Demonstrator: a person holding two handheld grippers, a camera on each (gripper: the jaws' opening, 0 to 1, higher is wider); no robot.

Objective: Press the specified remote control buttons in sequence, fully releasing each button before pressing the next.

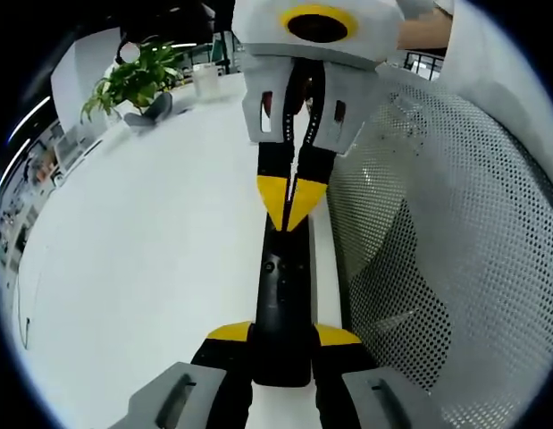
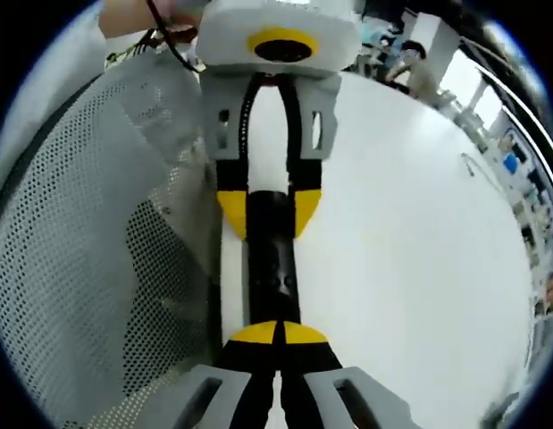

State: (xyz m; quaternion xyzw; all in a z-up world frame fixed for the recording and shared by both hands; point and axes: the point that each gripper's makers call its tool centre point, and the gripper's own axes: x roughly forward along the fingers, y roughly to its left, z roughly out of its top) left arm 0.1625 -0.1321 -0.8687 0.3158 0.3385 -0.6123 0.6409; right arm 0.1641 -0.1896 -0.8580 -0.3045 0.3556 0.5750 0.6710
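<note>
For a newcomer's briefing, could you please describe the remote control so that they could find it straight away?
On the white table, beside the perforated mesh sheet, lies the remote control. It is a slim black bar held between the left gripper's yellow-tipped fingers, the right gripper's tips closed above it.

Left gripper view and right gripper view face each other, close over the shared remote control (image 1: 282, 308), white table (image 1: 142, 259) beneath

Broad, smooth white desk (image 1: 142, 241) spreading wide under even, bright light. At its far end in the left gripper view, leafy green potted plant (image 1: 133, 79) beside a translucent white cup (image 1: 205, 79). Along one desk edge, white perforated mesh chair back (image 1: 455, 241), dotted with small round holes. Beyond the desk in the right gripper view, blurred office shelving (image 2: 517, 179) and long ceiling light strips (image 2: 499, 67).
</note>
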